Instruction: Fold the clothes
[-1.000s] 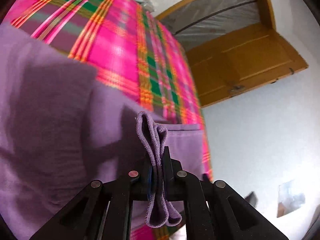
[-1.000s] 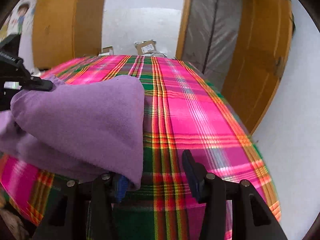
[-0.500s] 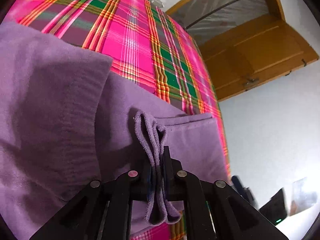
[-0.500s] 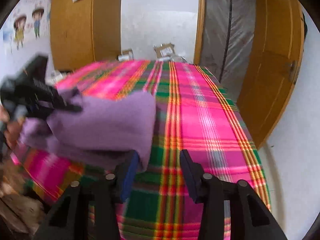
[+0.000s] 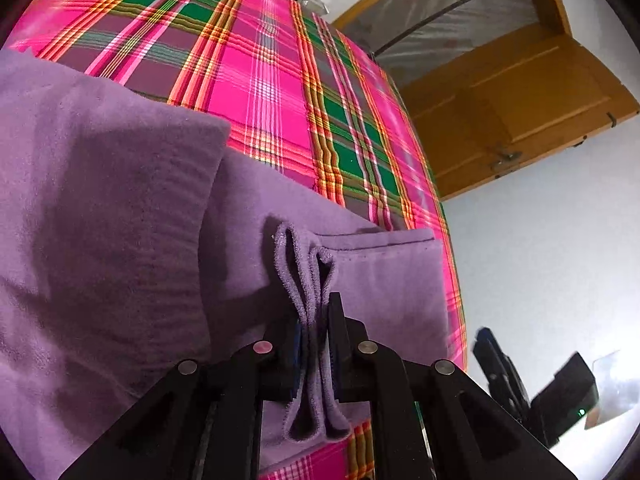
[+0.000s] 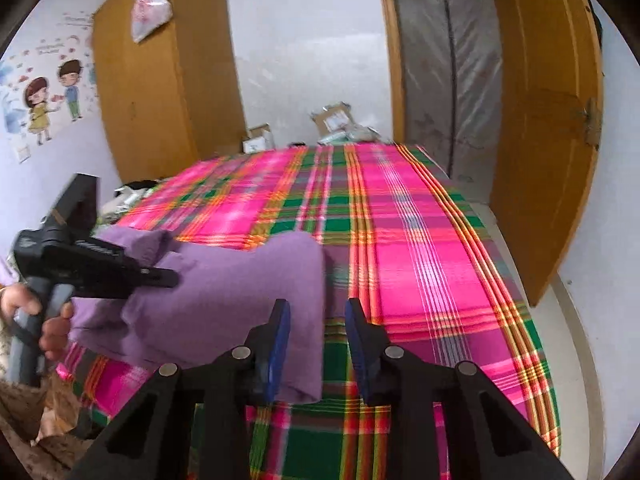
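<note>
A purple garment (image 5: 120,220) lies folded in layers on the pink plaid bed (image 5: 272,92). My left gripper (image 5: 314,308) pinches a doubled edge of it, and the pads still press the cloth as the jaws begin opening. In the right wrist view the same garment (image 6: 224,292) lies at the bed's near left, with the left gripper (image 6: 170,278) gripping its left end. My right gripper (image 6: 316,312) hovers above the garment's right corner. Its jaws are closing but stand apart, and the pads touch no cloth.
The plaid bed (image 6: 420,260) stretches away to the right of the garment. Cardboard boxes (image 6: 332,118) sit past its far end. A wooden door (image 6: 540,160) stands at right, a wardrobe (image 6: 160,100) at left. A person's hand (image 6: 52,320) holds the left gripper's handle.
The right gripper has risen and drawn back from the garment's corner, and its jaws have narrowed. The left gripper has kept its pinch on the doubled edge and tilted slightly.
</note>
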`<state>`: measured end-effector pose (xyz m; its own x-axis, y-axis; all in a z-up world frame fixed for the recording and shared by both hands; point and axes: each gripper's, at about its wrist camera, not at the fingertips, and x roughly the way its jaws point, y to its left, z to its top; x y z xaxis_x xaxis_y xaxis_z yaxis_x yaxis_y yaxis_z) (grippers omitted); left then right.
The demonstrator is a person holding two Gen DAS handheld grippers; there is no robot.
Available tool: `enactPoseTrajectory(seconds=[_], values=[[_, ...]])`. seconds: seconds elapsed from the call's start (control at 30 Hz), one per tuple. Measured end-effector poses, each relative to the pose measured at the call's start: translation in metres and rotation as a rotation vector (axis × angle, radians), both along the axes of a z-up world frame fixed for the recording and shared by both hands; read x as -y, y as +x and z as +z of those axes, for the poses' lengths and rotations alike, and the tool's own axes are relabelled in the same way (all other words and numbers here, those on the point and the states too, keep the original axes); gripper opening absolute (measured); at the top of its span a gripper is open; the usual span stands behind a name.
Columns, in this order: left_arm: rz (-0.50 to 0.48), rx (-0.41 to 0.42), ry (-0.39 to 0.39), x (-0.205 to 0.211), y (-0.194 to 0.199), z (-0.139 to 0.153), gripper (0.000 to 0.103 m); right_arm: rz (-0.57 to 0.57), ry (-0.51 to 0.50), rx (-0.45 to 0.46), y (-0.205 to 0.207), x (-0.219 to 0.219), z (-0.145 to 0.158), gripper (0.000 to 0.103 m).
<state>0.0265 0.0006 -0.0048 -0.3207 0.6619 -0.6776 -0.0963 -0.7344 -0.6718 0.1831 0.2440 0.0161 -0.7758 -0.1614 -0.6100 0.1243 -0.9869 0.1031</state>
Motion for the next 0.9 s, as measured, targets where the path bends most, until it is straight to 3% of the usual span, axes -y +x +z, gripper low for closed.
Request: enactPoseTrajectory(seconds=[0.1, 0.23, 0.43, 0.63, 0.77, 0.9], values=[[0.008, 0.004, 0.005, 0.005, 0.002, 0.001, 0.011, 0.011, 0.037, 0.061, -0.011, 0.006, -0.021, 0.023], [0.025, 0.0, -0.001, 0.01, 0.001, 0.003, 0.011, 0.014, 0.079, 0.12, -0.02, 0.011, -0.041, 0.023], [0.066, -0.053, 0.007, 0.022, 0.002, 0.02, 0.011, 0.033, 0.062, 0.082, -0.021, 0.011, -0.022, 0.022], [0.003, -0.128, -0.008, 0.006, 0.005, 0.037, 0.011, 0.075, 0.021, 0.02, -0.043, 0.012, 0.002, 0.013], [-0.065, -0.136, -0.047, -0.017, 0.004, 0.033, 0.011, 0.111, 0.067, 0.041, -0.069, 0.026, -0.001, 0.011], [-0.087, -0.09, -0.065, -0.028, -0.005, 0.017, 0.011, 0.075, 0.118, 0.104, -0.091, 0.028, -0.016, 0.011]])
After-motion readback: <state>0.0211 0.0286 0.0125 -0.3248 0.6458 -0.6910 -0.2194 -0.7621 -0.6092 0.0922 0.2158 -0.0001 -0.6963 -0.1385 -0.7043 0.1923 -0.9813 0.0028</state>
